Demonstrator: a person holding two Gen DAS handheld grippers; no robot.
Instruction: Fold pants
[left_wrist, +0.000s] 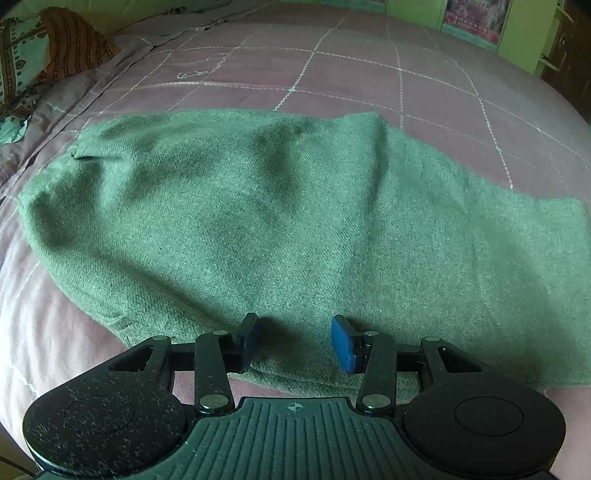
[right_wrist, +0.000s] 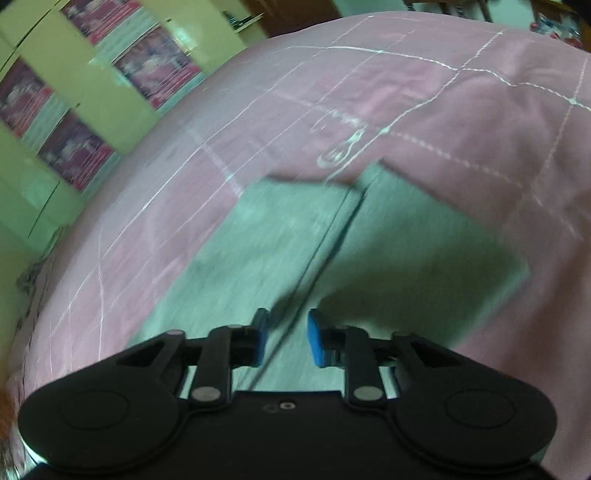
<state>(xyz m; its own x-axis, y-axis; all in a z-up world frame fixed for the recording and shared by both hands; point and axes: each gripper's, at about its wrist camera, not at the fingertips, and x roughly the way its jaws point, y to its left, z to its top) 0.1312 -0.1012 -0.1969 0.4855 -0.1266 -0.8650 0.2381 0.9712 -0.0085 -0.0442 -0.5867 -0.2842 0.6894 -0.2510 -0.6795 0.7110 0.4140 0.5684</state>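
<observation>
Left tongs are hovering open over the green woven pants; right tongs, also open, might be snagging just one layer.

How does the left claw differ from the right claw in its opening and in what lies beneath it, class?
The left claw stands wider open than the right claw. The left claw sits at the near edge of the green pants, over unbroken fabric; the right claw hovers above the dark line between the two legs. The left view is sharp, the right blurred. Both have blue pads, grip nothing, and face the pink bedsheet.
</observation>
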